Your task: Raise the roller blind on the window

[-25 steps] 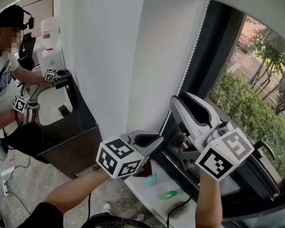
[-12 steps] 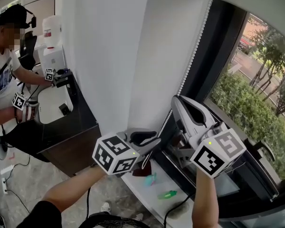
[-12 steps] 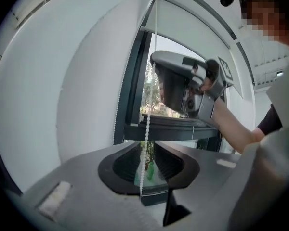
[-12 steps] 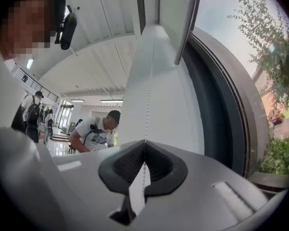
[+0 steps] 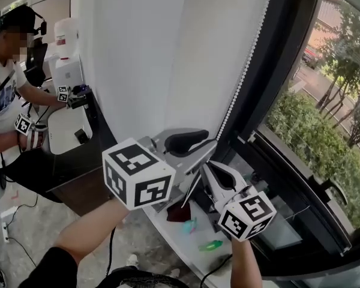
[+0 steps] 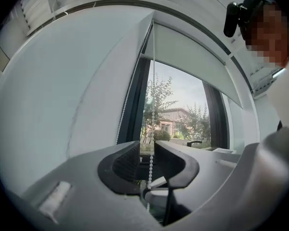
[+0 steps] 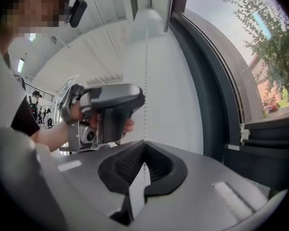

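Pulling the bead chain (image 5: 243,71) hand over hand looks to be the step under way. In the head view the left gripper (image 5: 204,147) is the higher one and the right gripper (image 5: 205,168) sits just below it. Both are at the chain, which hangs between the white wall (image 5: 144,59) and the dark window frame (image 5: 270,89). The glass (image 5: 324,131) shown here is uncovered, with trees outside.

The left gripper view shows jaws that have just been opening. They stand apart with the chain running loose between them, touched by neither pad. Above, the blind (image 6: 192,57) covers only the upper part of the window, so I judge the raising partly done.

The right gripper view shows its jaws clamped together on the chain, which runs straight up from them.

More pulls seem needed before the blind is fully rolled up.
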Demonstrator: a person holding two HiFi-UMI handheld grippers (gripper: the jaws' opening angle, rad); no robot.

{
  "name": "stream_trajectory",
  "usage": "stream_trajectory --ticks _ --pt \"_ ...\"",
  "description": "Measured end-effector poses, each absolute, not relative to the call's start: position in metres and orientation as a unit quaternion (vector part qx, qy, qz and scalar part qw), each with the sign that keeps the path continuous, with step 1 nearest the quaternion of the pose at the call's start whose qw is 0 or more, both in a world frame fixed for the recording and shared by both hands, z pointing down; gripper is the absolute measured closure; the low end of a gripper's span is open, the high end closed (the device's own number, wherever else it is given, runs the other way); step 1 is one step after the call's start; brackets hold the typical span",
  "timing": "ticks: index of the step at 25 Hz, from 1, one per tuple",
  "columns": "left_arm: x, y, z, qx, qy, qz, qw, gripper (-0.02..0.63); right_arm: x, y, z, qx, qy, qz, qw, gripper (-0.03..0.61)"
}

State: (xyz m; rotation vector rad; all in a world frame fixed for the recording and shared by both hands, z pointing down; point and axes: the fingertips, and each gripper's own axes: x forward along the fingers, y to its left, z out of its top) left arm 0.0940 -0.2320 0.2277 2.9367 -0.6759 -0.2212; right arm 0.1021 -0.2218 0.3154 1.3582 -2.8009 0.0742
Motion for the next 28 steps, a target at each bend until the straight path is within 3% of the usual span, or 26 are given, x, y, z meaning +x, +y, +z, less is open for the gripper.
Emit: stream_trajectory --ticks 7,10,16,20,22,28 --pt "0.11 -0.228 0.198 0.973 -0.218 -0.077 0.012 0.515 0.101 -0.217 0.33 0.442 -0.895 0.018 0.047 0.571" --pt "0.116 -0.229 0.2 0.975 -0.211 -0.068 0.017 0.603 0.102 -0.216 0.331 0.446 -0.893 0.016 0.055 0.571" --pt "0.11 -0.239 0.207 0.973 -0.228 -0.047 0.005 0.603 0.101 -0.208 0.323 0.416 -0.904 0.015 0.098 0.566" --pt "0.099 -0.24 0.21 0.973 -0.225 -0.049 0.019 0.601 0.119 -0.206 0.267 0.413 -0.91 0.035 0.003 0.488" --pt "0.099 -0.237 0.22 0.973 -0.228 -0.044 0.017 0.602 0.124 -0.207 0.234 0.406 -0.912 0.041 -0.046 0.483" --pt "0.109 -0.231 0.304 0.973 -0.221 0.026 0.066 0.603 0.112 -0.22 0.182 0.41 -0.911 -0.009 -0.05 0.479"
